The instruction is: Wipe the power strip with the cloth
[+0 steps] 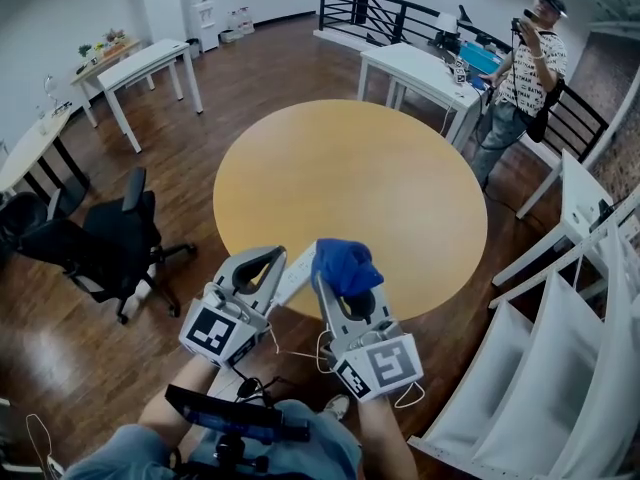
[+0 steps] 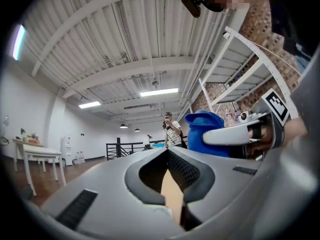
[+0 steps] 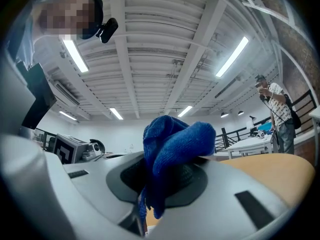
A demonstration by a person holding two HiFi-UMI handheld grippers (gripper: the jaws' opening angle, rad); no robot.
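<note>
Bunched blue cloth (image 1: 345, 266) in right tool (image 1: 348, 288)

Round table (image 1: 380, 188) ahead of me is bare, loads of room to sweep across. Tight bit is between my left gripper (image 1: 268, 261) and right gripper (image 1: 348, 280), nearly side by side, with the cloth (image 1: 340, 258) bulging into that gap. Black chair (image 1: 100, 238) off left, white rack (image 1: 560, 348) close right.

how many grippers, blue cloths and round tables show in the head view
grippers: 2 (left gripper, right gripper)
blue cloth: 1
round table: 1
total: 4
</note>
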